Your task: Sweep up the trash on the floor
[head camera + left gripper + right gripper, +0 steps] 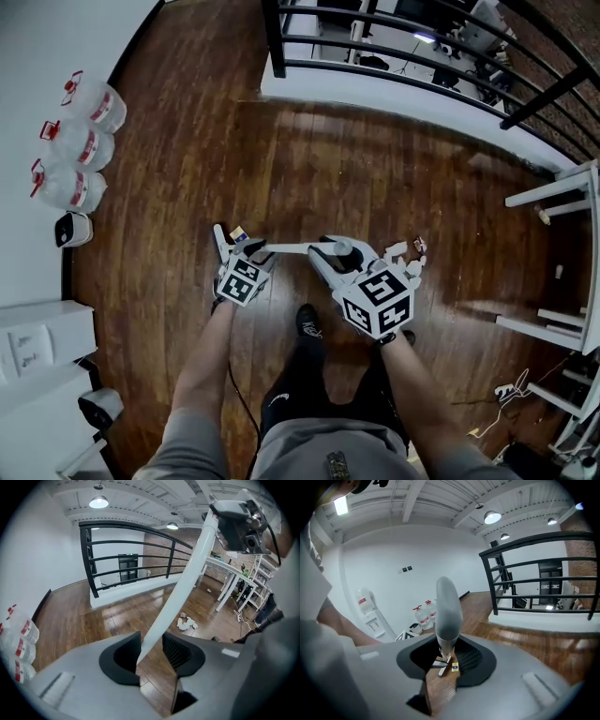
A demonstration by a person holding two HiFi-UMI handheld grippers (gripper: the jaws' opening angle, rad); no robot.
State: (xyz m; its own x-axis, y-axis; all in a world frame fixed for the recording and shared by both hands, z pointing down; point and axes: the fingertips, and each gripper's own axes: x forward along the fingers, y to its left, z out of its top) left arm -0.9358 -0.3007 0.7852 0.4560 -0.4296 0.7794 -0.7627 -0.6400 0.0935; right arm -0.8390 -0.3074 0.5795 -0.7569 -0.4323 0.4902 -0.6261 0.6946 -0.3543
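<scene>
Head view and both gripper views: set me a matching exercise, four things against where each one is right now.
Things:
1. water jugs
2. crumpled paper
3. white pole
4. grey handle

Places:
A. between the jaws of the left gripper
B. between the jaws of the right gripper
C. against the white wall
D. loose on the wooden floor, away from the wall

Pairs: 1-C, 2-D, 3-A, 4-B

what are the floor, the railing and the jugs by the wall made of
Floor: looks like wood planks, brown with a glossy varnish, since grain, seams and light reflections show.
Railing: probably metal, painted black, judging by its thin straight bars.
Jugs: likely clear plastic, translucent with red tops.
</scene>
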